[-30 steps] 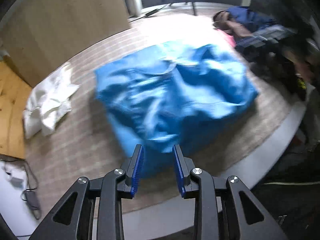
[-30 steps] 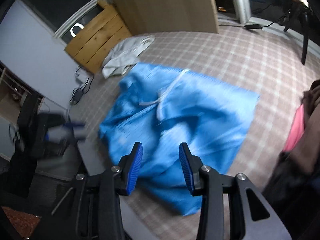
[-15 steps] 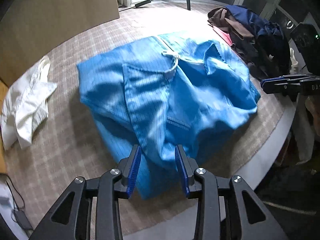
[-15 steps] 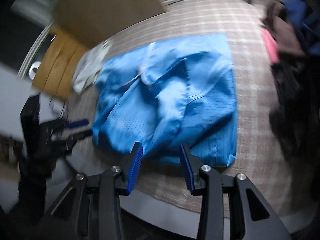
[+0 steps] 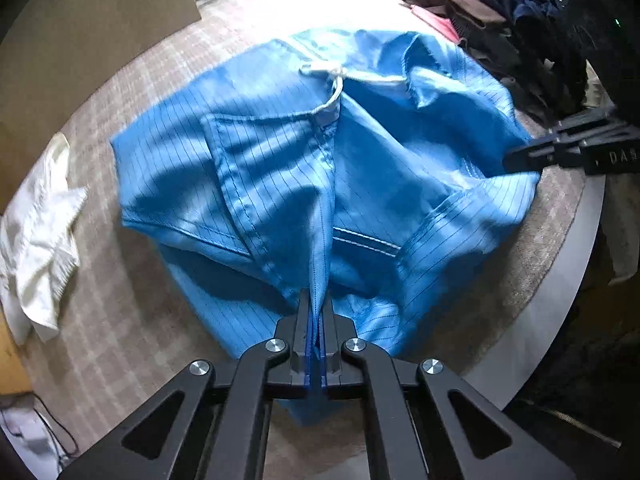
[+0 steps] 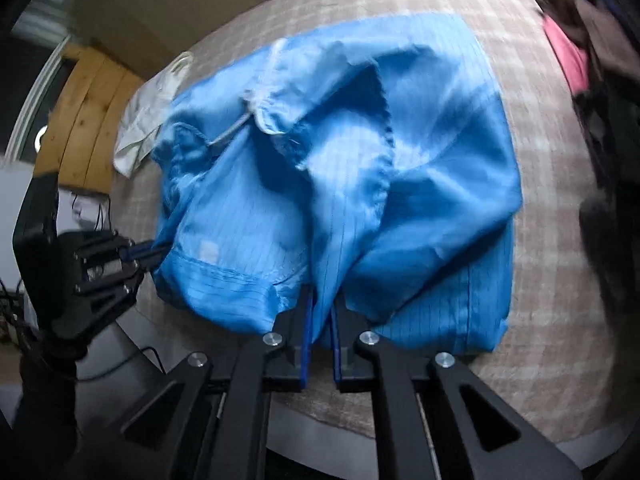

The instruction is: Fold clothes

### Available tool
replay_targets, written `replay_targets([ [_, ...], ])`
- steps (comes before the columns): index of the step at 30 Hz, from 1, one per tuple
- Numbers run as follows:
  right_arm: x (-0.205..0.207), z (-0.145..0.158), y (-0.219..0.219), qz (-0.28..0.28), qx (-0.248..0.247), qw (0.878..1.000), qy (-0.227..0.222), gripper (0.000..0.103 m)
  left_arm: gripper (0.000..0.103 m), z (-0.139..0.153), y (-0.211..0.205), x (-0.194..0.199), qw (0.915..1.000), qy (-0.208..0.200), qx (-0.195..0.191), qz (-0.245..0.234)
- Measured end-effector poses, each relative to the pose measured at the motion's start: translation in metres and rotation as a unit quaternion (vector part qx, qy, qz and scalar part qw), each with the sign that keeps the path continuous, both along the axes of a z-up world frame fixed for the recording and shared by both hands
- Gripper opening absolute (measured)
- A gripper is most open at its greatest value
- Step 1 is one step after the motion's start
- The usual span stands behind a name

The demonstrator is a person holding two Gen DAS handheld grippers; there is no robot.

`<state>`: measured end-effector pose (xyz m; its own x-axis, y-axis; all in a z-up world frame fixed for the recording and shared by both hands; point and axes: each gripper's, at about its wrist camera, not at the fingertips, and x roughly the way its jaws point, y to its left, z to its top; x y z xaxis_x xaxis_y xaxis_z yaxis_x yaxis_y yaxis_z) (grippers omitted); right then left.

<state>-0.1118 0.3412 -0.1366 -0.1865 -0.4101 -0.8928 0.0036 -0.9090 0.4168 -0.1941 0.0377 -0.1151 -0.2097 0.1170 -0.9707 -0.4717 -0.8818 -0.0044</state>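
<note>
- Both hand-held grippers have come down onto the near edge of the cloth since a second ago, and their blue pads, then apart above the fabric, are now pinched on it.
- Left wrist view, left edge: a crumpled white cloth [image 5: 38,236] lies on the checked tabletop [image 5: 132,332], apart from the blue garment.
- Centre: the blue garment [image 5: 280,168], pin-striped with a white drawstring [image 5: 336,80], lies rumpled and spread across the middle of the tabletop.
- Lower centre: the left hand-held gripper [image 5: 316,312] is clamped on a seamed fold at the garment's near edge.
- Upper right: a pile of dark clothes [image 5: 500,12] with a pink piece sits beyond the garment.
- Right edge: the right hand-held gripper [image 5: 520,160] meets the garment's right side.
- Right wrist view, lower centre: the right hand-held gripper [image 6: 320,312] is clamped on a bunched fold of the garment's near hem; the picture is somewhat blurred.
</note>
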Motion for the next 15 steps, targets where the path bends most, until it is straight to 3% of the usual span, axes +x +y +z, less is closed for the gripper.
replay_targets([
  [4,-0.001,0.034,0.003,0.026,0.067,0.995,0.064,0.006,0.001,0.018,0.0,0.005,0.9988,0.045,-0.02,-0.003],
  [7,-0.001,0.042,0.003,0.035,0.098,0.99,0.092,0.006,0.001,0.021,0.0,0.01,0.9978,0.06,-0.027,0.003],
  [11,0.001,0.015,-0.004,0.045,0.118,0.989,0.071,0.005,0.001,0.004,0.004,0.021,0.9984,0.045,-0.035,0.0],
  [13,0.005,0.006,-0.005,0.049,0.119,0.99,0.062,0.006,0.006,0.002,0.004,0.025,0.9985,0.041,-0.036,-0.001],
  [15,0.009,0.012,0.002,0.043,0.116,0.991,0.054,0.014,0.012,0.007,0.001,0.029,0.9983,0.044,-0.037,0.0],
])
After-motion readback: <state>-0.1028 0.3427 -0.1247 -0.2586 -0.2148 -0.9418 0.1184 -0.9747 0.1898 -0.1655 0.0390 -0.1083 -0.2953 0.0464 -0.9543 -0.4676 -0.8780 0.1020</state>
